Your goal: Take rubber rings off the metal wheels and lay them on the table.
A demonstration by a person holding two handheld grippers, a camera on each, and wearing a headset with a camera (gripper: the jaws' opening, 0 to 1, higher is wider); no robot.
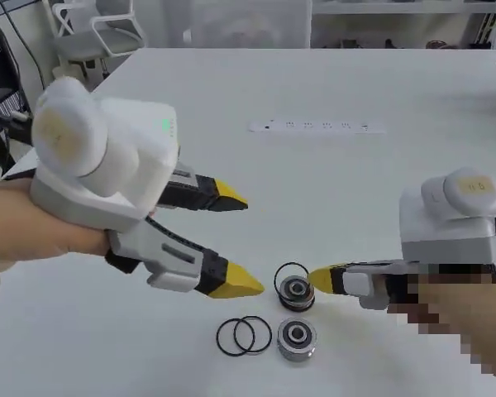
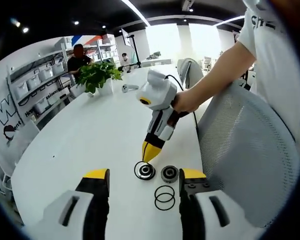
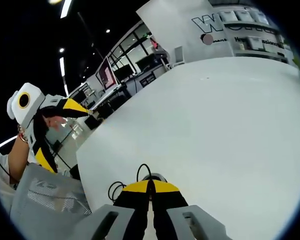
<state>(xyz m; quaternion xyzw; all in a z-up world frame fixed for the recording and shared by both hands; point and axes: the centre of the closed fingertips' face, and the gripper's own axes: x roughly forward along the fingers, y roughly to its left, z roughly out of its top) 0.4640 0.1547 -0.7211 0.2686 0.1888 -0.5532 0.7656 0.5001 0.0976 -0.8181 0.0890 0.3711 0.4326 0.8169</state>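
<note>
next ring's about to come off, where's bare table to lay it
Bare table lies between the wheels and the power strip, and left of the loose rings. Crowded around both wheels, where the right gripper pinches a ring and the left gripper hangs open.

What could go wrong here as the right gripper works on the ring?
1. The right gripper, shut on the thin black rubber ring, may drag the small round metal wheel along: the open left gripper hangs apart from it.
2. The ring may slip free and snap back.
</note>
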